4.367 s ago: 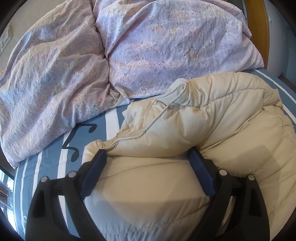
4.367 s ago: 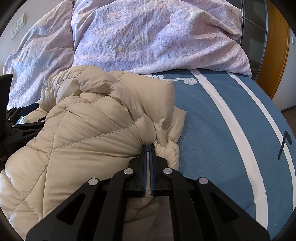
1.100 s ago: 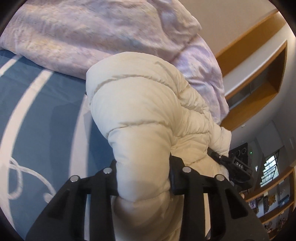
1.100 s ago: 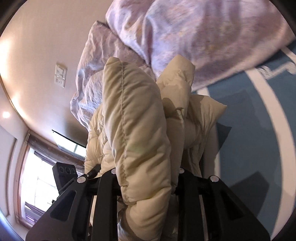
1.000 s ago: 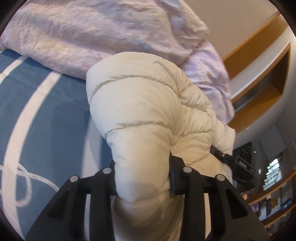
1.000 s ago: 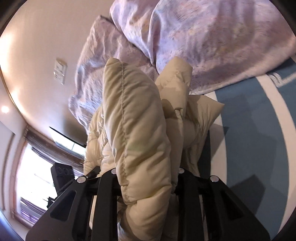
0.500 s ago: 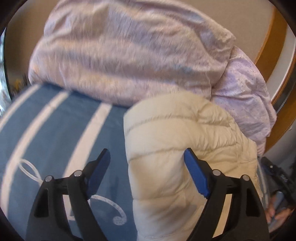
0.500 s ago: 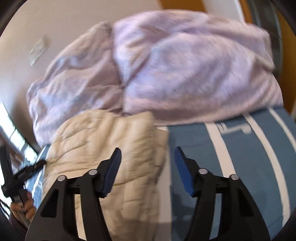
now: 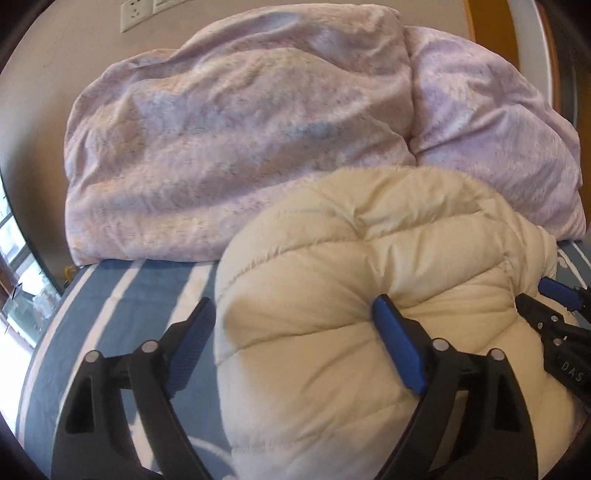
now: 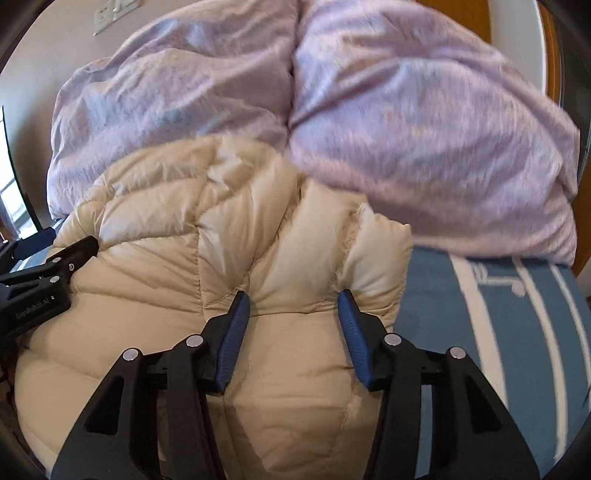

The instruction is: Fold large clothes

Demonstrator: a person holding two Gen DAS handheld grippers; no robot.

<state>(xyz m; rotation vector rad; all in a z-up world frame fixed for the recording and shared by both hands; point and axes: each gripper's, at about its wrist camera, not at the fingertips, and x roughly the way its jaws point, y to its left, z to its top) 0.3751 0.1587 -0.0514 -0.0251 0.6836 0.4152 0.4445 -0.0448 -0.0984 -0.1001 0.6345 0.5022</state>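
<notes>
The cream puffer jacket lies bunched in a rounded heap on the blue bedsheet with white stripes, its far edge against the lilac duvet piled behind it.

From the left wrist, the left gripper has just been opening: its jaws stand wide, one blue pad over bare sheet clear of the jacket's edge, the other resting on the quilted top, so nothing is squeezed. Only this view shows the wall socket above the duvet and a window at the far left edge. The right gripper shows at the right border, on the jacket's far side.

From the right wrist, the right gripper is parted, and its jaws have just been closing slightly, with a puffed ridge of the jacket between the pads (whether they press it, I cannot tell). Here alone the sheet's right-hand side shows, with a white printed motif. The left gripper sits at the left edge.
</notes>
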